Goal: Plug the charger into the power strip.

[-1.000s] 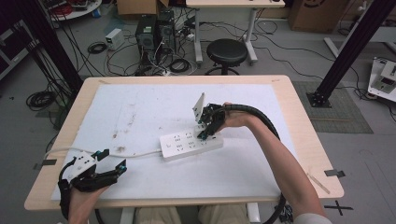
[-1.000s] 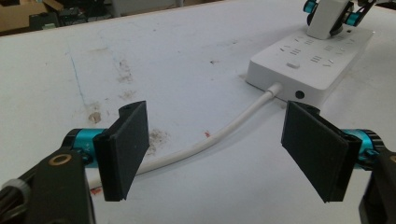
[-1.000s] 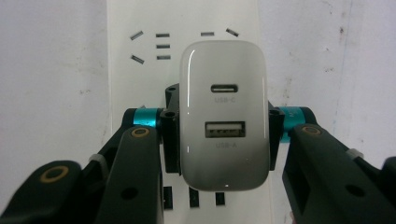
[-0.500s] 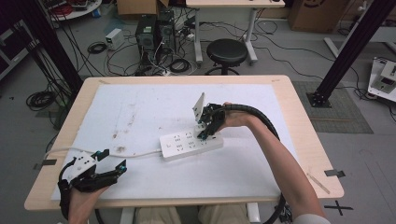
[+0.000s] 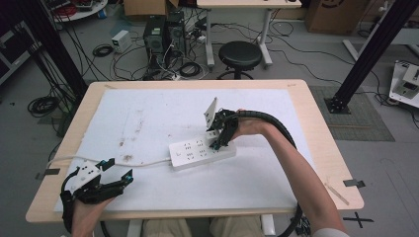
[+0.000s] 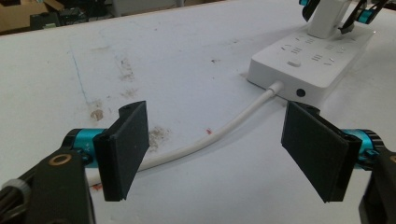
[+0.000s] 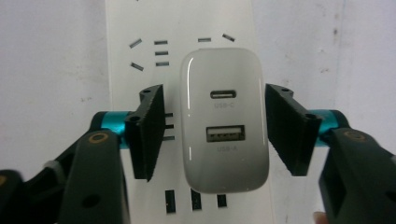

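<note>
Straddling charger (image 7: 223, 119) | right gripper (image 7: 217, 130) just opened | plugged into power strip (image 5: 190, 154)

Lighting even and diffuse from overhead; the white mat (image 5: 163, 123) is bright, the floor around it dimmer. Shadows under the strip (image 5: 200, 153) are soft and short. Faint glare streaks the charger (image 7: 223, 116) face. Near jaws in both gripper views are slightly soft. High view is mildly grainy, with straight edges.
</note>
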`<action>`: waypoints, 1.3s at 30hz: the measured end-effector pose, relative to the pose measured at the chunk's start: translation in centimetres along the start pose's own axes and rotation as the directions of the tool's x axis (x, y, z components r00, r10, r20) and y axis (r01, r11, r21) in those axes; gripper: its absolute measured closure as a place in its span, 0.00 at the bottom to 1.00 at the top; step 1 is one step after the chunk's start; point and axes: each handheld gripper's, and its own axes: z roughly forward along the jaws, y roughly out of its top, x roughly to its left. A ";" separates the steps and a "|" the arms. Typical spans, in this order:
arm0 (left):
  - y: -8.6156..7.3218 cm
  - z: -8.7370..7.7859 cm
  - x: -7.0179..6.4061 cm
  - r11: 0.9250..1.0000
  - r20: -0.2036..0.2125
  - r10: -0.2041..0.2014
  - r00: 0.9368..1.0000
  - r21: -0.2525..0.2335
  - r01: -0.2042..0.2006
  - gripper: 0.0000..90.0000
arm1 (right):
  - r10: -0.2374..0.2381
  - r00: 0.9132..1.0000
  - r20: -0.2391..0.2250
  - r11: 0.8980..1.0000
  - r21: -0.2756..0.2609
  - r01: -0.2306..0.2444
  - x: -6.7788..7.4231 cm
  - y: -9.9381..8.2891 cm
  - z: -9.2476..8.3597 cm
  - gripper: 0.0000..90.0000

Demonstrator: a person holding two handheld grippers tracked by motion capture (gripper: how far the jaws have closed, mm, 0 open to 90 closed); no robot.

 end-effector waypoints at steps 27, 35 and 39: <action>1.0 1.3 0.0 1.000 0.022 0.010 1.000 -0.004 -0.010 0.26 | 0.385 0.876 0.291 0.873 -0.422 -0.244 6.7 -7.2 -6.5 0.24; 1.2 1.7 0.7 1.000 0.012 0.003 1.000 0.006 -0.003 0.26 | 0.611 0.718 0.333 0.713 -0.626 -0.316 11.7 -11.6 -7.3 0.23; 1.2 1.8 0.8 1.000 0.011 0.001 1.000 0.005 -0.001 0.26 | 0.621 0.709 0.335 0.705 -0.634 -0.317 12.0 -12.0 -7.2 0.23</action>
